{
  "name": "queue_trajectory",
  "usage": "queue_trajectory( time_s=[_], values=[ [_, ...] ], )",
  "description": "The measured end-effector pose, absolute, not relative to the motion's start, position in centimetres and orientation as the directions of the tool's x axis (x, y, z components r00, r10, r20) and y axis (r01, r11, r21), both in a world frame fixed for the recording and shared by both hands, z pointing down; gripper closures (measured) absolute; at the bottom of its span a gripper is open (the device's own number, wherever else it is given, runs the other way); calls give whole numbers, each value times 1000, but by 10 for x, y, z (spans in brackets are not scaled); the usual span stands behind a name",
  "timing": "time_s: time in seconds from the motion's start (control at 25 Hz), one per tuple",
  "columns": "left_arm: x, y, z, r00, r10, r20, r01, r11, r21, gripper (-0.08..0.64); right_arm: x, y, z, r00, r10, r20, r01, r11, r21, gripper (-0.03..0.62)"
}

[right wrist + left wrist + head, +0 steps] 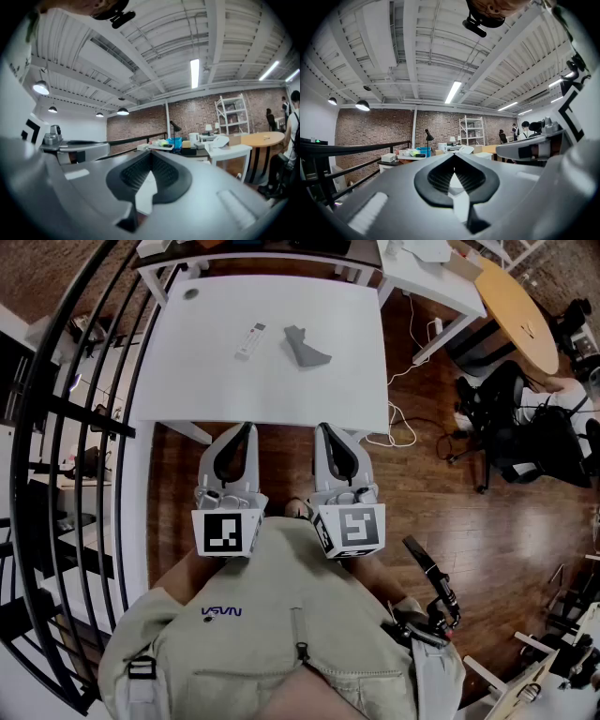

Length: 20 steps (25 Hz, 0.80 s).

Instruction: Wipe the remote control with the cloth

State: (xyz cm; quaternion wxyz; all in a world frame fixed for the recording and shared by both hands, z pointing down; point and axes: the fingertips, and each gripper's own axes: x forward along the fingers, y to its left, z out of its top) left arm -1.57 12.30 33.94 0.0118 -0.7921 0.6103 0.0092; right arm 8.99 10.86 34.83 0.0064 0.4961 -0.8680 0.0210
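Observation:
A white remote control [250,340] lies on the white table [225,390], left of centre at its far part. A crumpled grey cloth [306,347] rests just right of it. My left gripper [246,427] and right gripper [322,429] are held side by side before the table's near edge, close to my body, well short of both objects. Both are shut with nothing between the jaws. In the left gripper view the left gripper [453,154] points level across the room; in the right gripper view the right gripper [151,153] does the same. Neither gripper view shows the remote or the cloth.
A black railing [66,456] curves along the left. Right of the table lie a white cable [403,432] on the wooden floor, black office chairs [511,423] and a round wooden table [517,306]. Another white desk [427,273] stands at the back right.

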Motion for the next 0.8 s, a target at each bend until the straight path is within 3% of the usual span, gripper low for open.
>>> queue_trajectory(
  time_s=[0.28,0.8],
  values=[
    [14,119,345,237,-971,-21,-971,-237,-15,554,118,99,354,-520,-854,29,-854,519,-27,589],
    [-1,56,356,268,-963,-2,-963,-268,11,554,105,44,368,-486,-871,76,-874,486,-17,589]
  ],
)
